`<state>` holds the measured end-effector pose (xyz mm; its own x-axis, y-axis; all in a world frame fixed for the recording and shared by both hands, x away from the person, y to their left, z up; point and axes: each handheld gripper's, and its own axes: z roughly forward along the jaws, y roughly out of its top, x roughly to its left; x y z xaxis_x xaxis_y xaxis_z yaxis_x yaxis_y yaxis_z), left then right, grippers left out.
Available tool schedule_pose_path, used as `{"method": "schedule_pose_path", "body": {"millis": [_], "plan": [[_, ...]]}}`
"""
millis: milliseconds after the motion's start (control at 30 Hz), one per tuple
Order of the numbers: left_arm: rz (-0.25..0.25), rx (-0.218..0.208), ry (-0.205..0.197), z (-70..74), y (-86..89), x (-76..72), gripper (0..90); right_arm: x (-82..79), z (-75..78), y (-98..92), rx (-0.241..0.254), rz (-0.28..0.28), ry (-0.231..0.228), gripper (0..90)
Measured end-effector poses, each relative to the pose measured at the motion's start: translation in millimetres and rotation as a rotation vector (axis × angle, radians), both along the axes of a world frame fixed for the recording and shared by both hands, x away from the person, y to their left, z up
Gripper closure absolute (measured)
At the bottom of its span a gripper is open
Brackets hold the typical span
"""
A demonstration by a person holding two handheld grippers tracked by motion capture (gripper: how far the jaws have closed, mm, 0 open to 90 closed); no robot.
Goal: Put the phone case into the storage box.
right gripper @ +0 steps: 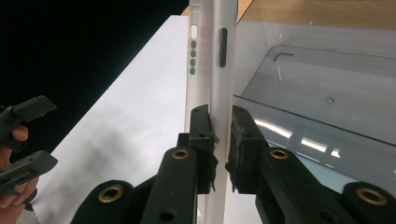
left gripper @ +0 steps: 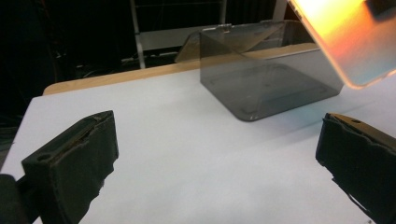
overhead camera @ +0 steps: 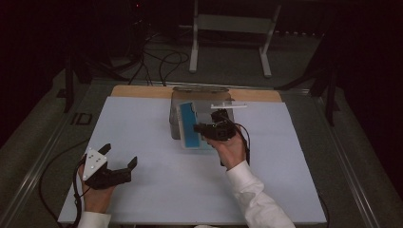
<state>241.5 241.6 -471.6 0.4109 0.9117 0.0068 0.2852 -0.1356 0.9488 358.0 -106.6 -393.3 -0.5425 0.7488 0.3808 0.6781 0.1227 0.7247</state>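
A tablet [overhead camera: 189, 126] with a blue screen and a white frame is held on edge at the front left of a clear grey bin [overhead camera: 202, 97]. My right gripper [overhead camera: 205, 128] is shut on the tablet's right edge. In the right gripper view the jaws pinch the tablet's thin white edge [right gripper: 219, 70], with the bin [right gripper: 327, 107] to the right. My left gripper [overhead camera: 119, 156] stands open near the front left of the table with nothing between its jaws. In the left gripper view the tablet [left gripper: 345, 37] glows orange at upper right, above the bin [left gripper: 271, 79].
A white sheet [overhead camera: 142, 133] covers the wooden table [overhead camera: 138, 91]. A white metal stand [overhead camera: 233, 23] and cables lie on the floor beyond the table. The left gripper [right gripper: 23, 140] appears at the left edge of the right gripper view.
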Motion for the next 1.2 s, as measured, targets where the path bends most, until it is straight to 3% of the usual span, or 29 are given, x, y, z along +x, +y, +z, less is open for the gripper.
{"method": "schedule_pose_path", "body": {"millis": [267, 1200], "plan": [[0.017, 0.003, 0.028, -7.5, 6.6, -1.2, 0.1, 3.5, 3.9, -1.5, -0.004, -0.008, 0.001, 81.7], [0.042, 0.026, 0.016, -11.2, 4.9, -3.1, 0.1, 33.8, 24.1, 0.2, -0.073, -0.055, 0.014, 81.8]]}}
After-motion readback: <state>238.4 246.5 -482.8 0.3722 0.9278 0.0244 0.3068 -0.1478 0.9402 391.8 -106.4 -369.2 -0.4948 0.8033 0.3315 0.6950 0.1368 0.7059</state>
